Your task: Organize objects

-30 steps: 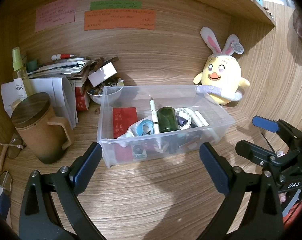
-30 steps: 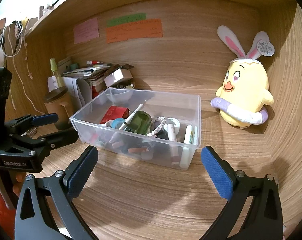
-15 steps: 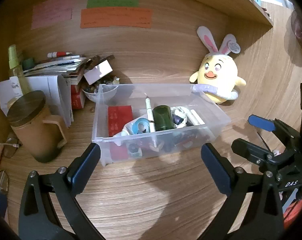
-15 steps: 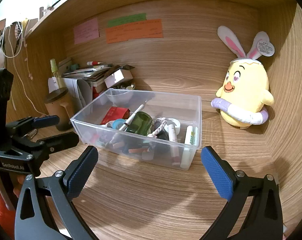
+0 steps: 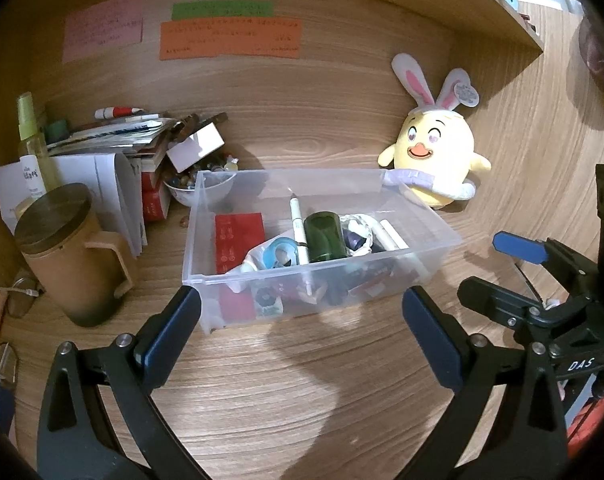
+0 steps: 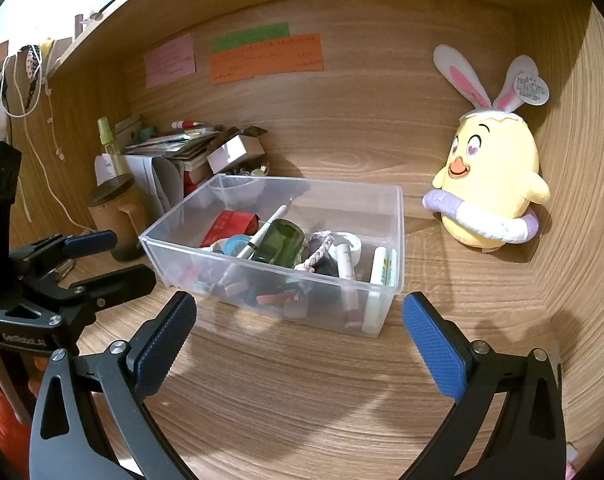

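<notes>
A clear plastic bin (image 5: 438,222) stands on the wooden desk, also in the right wrist view (image 6: 400,236). It holds a dark green jar (image 5: 324,236), a white pen (image 5: 298,224), a red packet (image 5: 238,236), tape rolls and several small items. My left gripper (image 5: 302,332) is open and empty, in front of the bin. My right gripper (image 6: 298,336) is open and empty, also in front of the bin. Each gripper shows at the edge of the other's view.
A yellow bunny-eared plush (image 5: 434,160) sits right of the bin against the side wall. A brown lidded mug (image 5: 70,256), a stack of papers and books (image 5: 114,148), a spray bottle (image 5: 32,140) and a small bowl (image 5: 190,194) crowd the left. Sticky notes (image 5: 230,38) hang on the back wall.
The left gripper has drawn back and up a little, so the bin looks smaller and further away. The right gripper has barely moved. Both stay open.
</notes>
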